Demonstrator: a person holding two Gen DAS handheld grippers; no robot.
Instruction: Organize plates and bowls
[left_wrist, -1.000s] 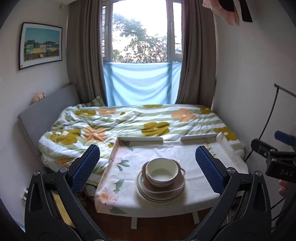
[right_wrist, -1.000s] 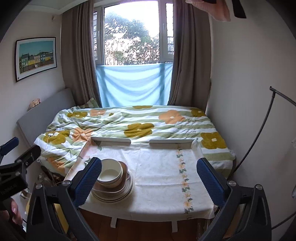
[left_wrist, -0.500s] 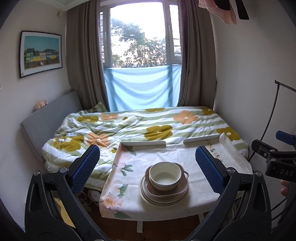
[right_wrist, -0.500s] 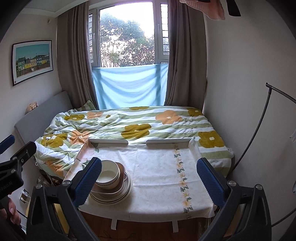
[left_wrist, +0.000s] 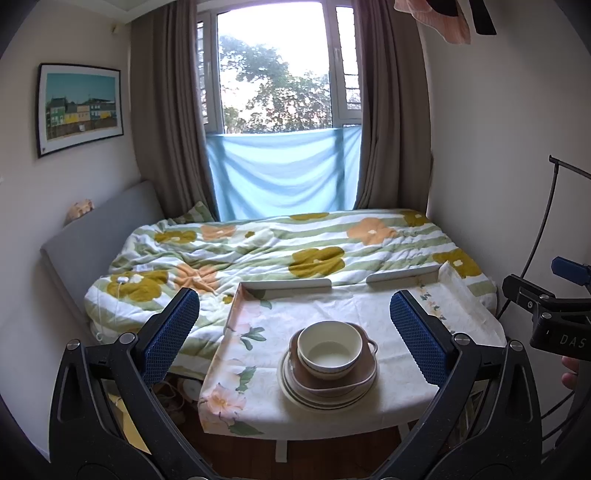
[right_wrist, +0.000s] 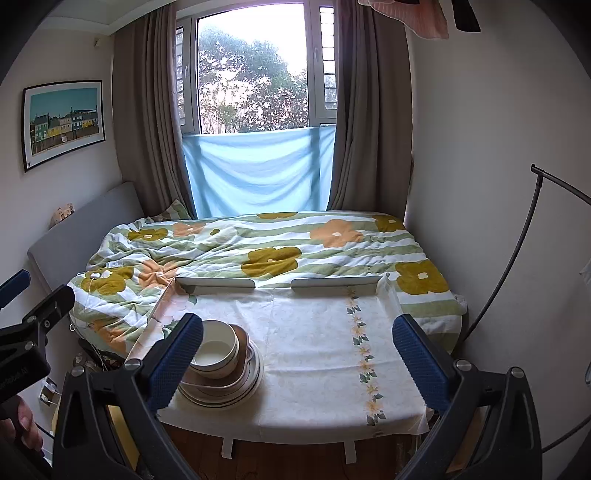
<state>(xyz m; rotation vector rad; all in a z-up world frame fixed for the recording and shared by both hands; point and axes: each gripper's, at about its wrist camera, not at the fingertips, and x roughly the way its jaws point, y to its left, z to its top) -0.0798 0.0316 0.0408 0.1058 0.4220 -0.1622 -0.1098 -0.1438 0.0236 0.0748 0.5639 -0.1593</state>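
Ahead of the left gripper (left_wrist: 295, 332), between its widely spread fingers, a cream bowl (left_wrist: 330, 349) sat on stacked plates (left_wrist: 327, 387) on the clothed table (left_wrist: 258, 369). Beside its left finger, the right gripper (right_wrist: 297, 358) gaped wide, empty.

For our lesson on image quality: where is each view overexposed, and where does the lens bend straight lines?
Left wrist view: sky in the window is blown out, and the curtains bow outward. Right wrist view: same window glare; the picture frame leans and curves.
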